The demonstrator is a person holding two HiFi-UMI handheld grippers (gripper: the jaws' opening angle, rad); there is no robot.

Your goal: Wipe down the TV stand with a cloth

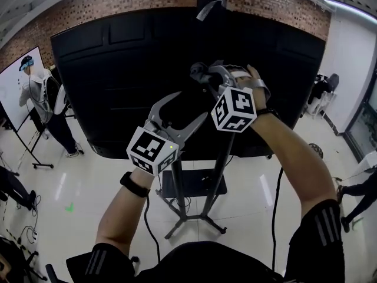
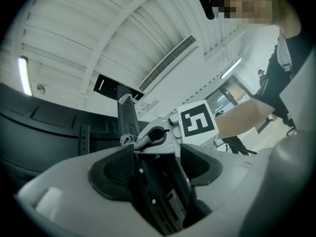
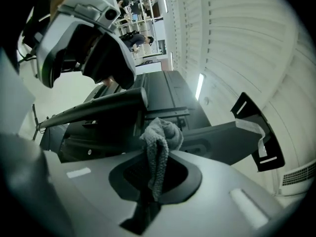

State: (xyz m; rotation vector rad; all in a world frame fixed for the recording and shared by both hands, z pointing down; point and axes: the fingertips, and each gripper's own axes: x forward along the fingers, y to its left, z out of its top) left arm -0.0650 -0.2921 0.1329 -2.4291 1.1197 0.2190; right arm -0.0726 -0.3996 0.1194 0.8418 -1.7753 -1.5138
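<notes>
The black TV stand (image 1: 225, 158) carries a large screen seen from behind (image 1: 118, 81). My right gripper (image 1: 201, 73) is raised at the screen's upper middle and is shut on a grey cloth (image 3: 159, 142), which hangs folded between its pads close to the stand's black bracket (image 3: 217, 137). My left gripper (image 1: 184, 118) sits just below and left of it. A black slotted bar of the stand (image 2: 158, 196) fills the gap between its pads (image 2: 111, 169), and they close on it. The cloth (image 2: 129, 139) also shows beyond, in the right gripper's jaws.
The stand's base plate (image 1: 194, 184) and splayed legs rest on a glossy white floor. A cable (image 1: 274, 217) trails down at the right. A person (image 1: 41, 93) stands at a whiteboard (image 1: 12, 81) on the left. More people and gear stand along the right wall.
</notes>
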